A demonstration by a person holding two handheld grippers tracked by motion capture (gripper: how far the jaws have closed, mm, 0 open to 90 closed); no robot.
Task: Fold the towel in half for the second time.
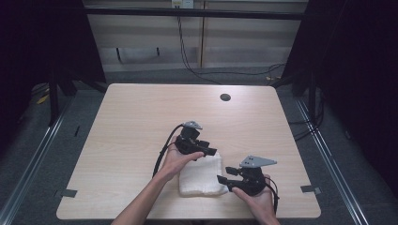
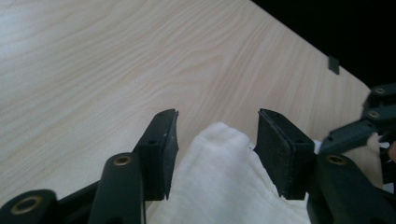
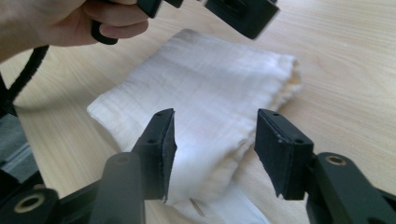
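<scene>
A folded white cloth (image 1: 202, 176) lies flat on the wooden table (image 1: 141, 117), near its front edge. My left gripper (image 1: 209, 152) hovers at the cloth's far corner with its jaws open. In the left gripper view a rumpled corner of the cloth (image 2: 224, 177) sits between the open jaws of the left gripper (image 2: 217, 116), and the pads do not press on it. My right gripper (image 1: 224, 175) is at the cloth's right edge, also open. In the right gripper view the right gripper (image 3: 215, 116) stands just over the cloth (image 3: 210, 84), with a hand (image 3: 70, 21) and the left gripper (image 3: 224, 9) beyond.
A round cable hole (image 1: 225, 97) sits near the table's far edge. Small grey tape marks (image 1: 310, 189) lie by the front corners. Black cables (image 1: 187, 56) run over the floor behind the table, and dark frames stand at both sides.
</scene>
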